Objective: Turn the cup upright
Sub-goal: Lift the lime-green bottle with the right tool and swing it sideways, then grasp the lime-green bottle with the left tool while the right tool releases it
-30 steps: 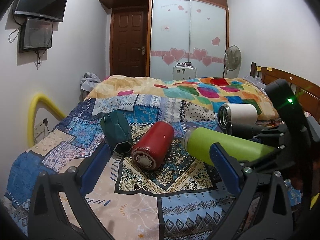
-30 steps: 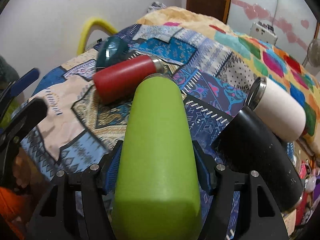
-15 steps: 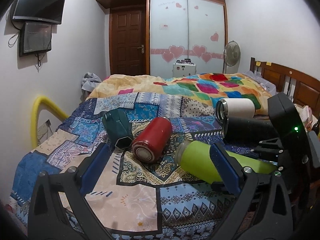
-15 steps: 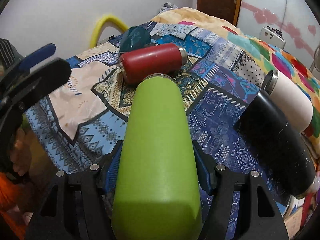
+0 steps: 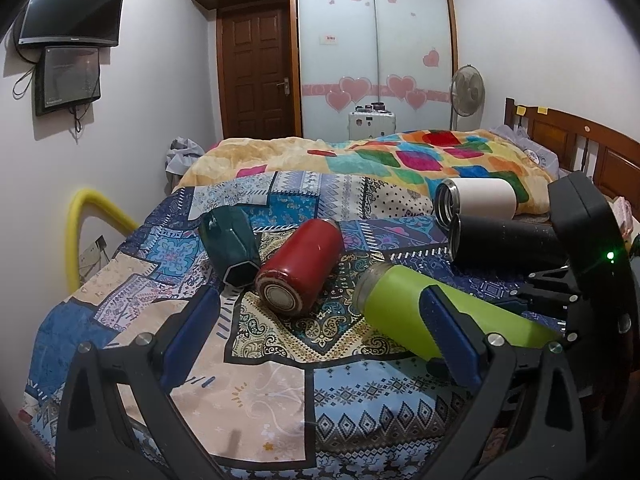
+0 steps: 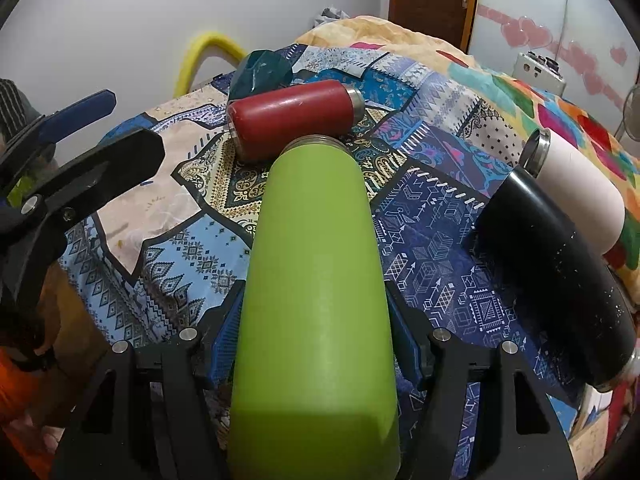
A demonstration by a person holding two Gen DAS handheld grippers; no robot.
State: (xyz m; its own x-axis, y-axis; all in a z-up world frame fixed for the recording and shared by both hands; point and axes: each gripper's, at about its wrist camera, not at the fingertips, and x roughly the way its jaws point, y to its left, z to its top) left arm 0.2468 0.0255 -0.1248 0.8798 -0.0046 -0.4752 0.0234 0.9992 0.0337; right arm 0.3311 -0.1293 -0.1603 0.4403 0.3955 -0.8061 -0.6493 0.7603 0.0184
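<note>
Your right tongs [image 6: 316, 344] are clamped on the green cup [image 6: 316, 272], gripping its body toward the closed base end, with the steel-rimmed mouth pointing away from you over the bed [image 5: 256, 376]. The cup is still on its side, and from the left view its mouth end seems to sit just above the patterned quilt [image 6: 432, 240], though the angle makes contact hard to judge. Your left tongs [image 5: 320, 340] are spread wide and hold nothing.

Treat the cup as stiff, smooth metal with a matte coat: it won't give under the pads, so it may slip or pivot if you loosen. Held near the base, the long body will probably swing as you turn your wrist, so keep the squeeze firm. The quilt is soft and uneven, so a tall narrow cup will likely stand poorly on it; pick a flat patch clear of the red cup [image 5: 300, 276], the dark green cup [image 5: 230, 244], the black cup [image 5: 504, 244] and the white cup [image 5: 476, 202].
</note>
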